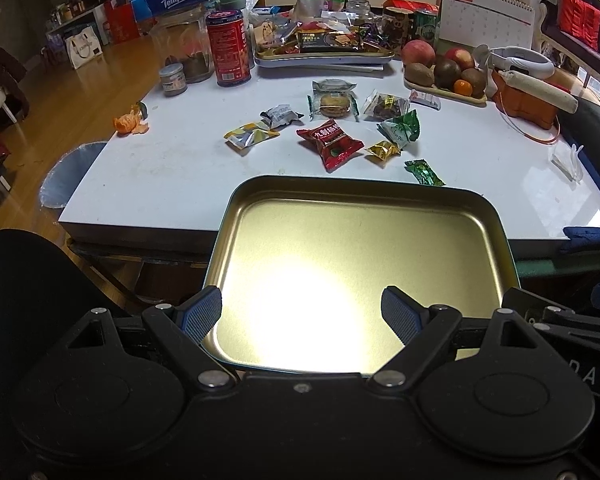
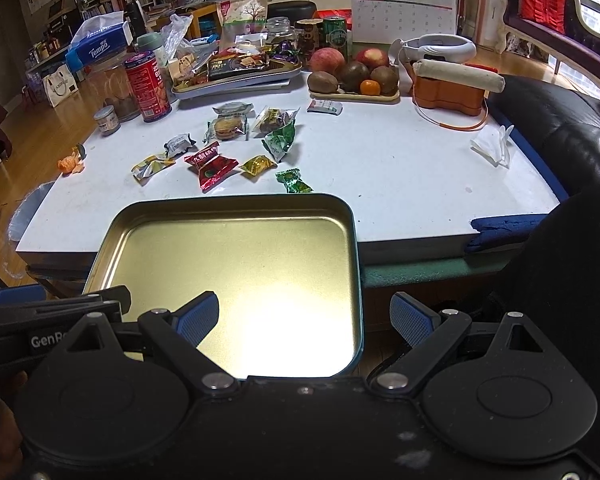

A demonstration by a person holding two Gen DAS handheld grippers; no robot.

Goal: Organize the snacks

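The left gripper (image 1: 301, 312) has its blue-padded fingers (image 1: 202, 312) spread wide, holding nothing, above the near end of a shallow rectangular gold-lined metal tin tray (image 1: 352, 192) with a dark teal outer rim. The right gripper (image 2: 304, 320) is spread wide as well and grips nothing; its left finger (image 2: 198, 316) hangs over the tray's (image 2: 236, 204) near right corner while the other finger sits outside the rim. The tray's far end rests on the near edge of a white rectangular table (image 1: 172, 168), and its near end juts out past that edge. Just beyond the tray lie the loose wrapped snacks: a small green foil candy (image 1: 424, 172) closest to the rim, a gold foil candy (image 1: 383, 151), a red plum-candy packet (image 1: 330, 143), a yellow-and-silver packet (image 1: 250, 136), a grey-and-black packet (image 1: 281, 115), a green-and-white packet (image 1: 400, 129), a clear-wrapped round biscuit (image 1: 333, 105) and a clear-wrapped dark sweet (image 1: 387, 106). Farther back stand a second tray heaped with snacks (image 1: 324, 56), a tall red can (image 1: 228, 50), a wooden dish of fruit (image 1: 446, 70) and, at the left edge, orange mandarin peel (image 1: 130, 124).
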